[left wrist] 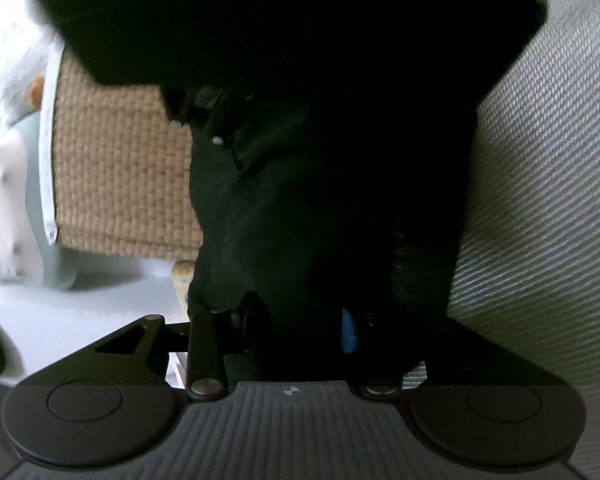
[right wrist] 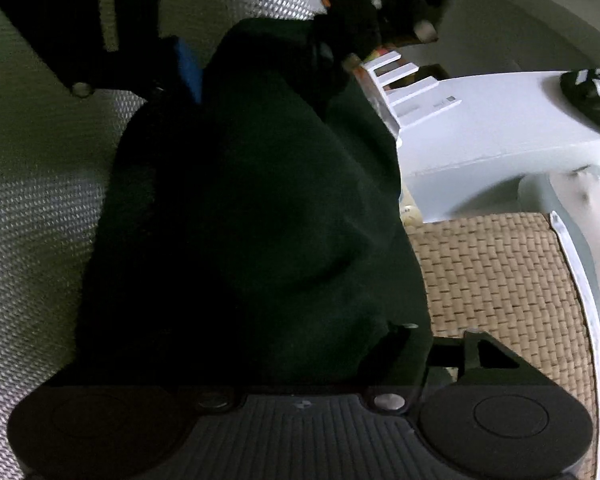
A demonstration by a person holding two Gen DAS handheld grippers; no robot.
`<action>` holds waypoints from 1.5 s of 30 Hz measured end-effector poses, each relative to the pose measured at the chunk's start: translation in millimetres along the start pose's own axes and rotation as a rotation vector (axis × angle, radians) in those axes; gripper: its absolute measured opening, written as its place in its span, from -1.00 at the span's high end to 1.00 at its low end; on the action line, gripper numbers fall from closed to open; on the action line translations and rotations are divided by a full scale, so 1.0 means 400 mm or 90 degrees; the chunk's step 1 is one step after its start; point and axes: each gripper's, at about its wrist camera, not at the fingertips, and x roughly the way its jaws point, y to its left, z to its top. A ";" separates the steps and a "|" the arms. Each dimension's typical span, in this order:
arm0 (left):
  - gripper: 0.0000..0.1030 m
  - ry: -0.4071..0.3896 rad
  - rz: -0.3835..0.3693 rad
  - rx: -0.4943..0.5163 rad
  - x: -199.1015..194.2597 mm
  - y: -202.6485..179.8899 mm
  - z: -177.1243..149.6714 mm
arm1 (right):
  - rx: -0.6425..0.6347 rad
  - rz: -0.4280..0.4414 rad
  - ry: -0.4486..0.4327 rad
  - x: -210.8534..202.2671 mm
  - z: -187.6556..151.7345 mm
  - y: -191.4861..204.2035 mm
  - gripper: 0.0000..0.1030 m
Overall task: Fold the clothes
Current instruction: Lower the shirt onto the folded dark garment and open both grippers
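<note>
Looking along our left gripper [left wrist: 284,320], we see a dark green garment [left wrist: 300,216] bunched right over its fingers, hiding them, so we cannot tell whether the jaws are closed on the cloth. Our right gripper [right wrist: 284,344] is likewise buried under the same garment [right wrist: 260,208], and its state is just as unreadable. The cloth lies between a grey woven cushion [right wrist: 36,208] on the left of the right view and a tan woven mat [right wrist: 496,276] on the right. A white shelf [right wrist: 480,120] sits beyond the mat.
</note>
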 end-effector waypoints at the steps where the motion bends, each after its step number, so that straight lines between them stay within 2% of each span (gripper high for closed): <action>1: 0.11 -0.002 0.001 -0.010 -0.014 -0.004 -0.003 | 0.000 -0.001 0.000 -0.005 0.005 0.001 -0.35; 7: 0.47 -0.005 0.004 -0.047 -0.064 -0.024 0.008 | 0.011 0.002 -0.016 -0.062 0.016 0.023 -0.35; 14: 0.62 0.025 -0.010 -0.113 -0.008 0.031 0.013 | 0.042 0.029 -0.051 -0.186 -0.019 0.012 -0.35; 16: 0.63 0.025 -0.011 -0.118 -0.009 0.031 0.012 | 0.064 0.044 -0.059 -0.216 -0.037 0.001 -0.07; 17: 0.63 0.026 -0.011 -0.118 -0.010 0.031 0.012 | 0.079 0.048 -0.060 -0.230 -0.045 0.004 -0.04; 18: 0.63 0.027 -0.012 -0.117 -0.011 0.031 0.013 | 0.094 0.052 -0.061 -0.241 -0.052 0.007 0.12; 19: 0.63 0.028 -0.012 -0.116 -0.013 0.031 0.013 | 0.107 0.055 -0.060 -0.240 -0.055 0.007 0.19; 22: 0.65 0.039 -0.017 -0.129 -0.003 0.034 0.007 | 0.124 0.064 -0.051 -0.214 -0.048 0.008 0.35; 27: 0.75 0.062 -0.032 -0.152 0.025 0.047 0.002 | 0.140 0.079 -0.032 -0.155 -0.028 0.010 0.40; 34: 0.76 0.071 -0.028 -0.139 0.053 0.040 0.008 | 0.164 0.083 -0.018 -0.111 -0.016 0.009 0.36; 37: 0.62 0.072 -0.011 -0.120 0.029 0.017 0.000 | 0.156 0.078 -0.024 -0.133 -0.017 0.016 0.27; 41: 0.53 0.075 -0.017 -0.132 -0.008 0.009 -0.011 | 0.166 0.084 -0.030 -0.161 -0.019 0.017 0.12; 43: 0.40 0.074 -0.013 -0.126 -0.021 0.010 -0.016 | 0.158 0.091 -0.034 -0.185 -0.015 0.023 -0.09; 45: 0.37 0.074 -0.015 -0.129 -0.043 0.011 -0.021 | 0.147 0.099 -0.043 -0.217 -0.009 0.031 -0.35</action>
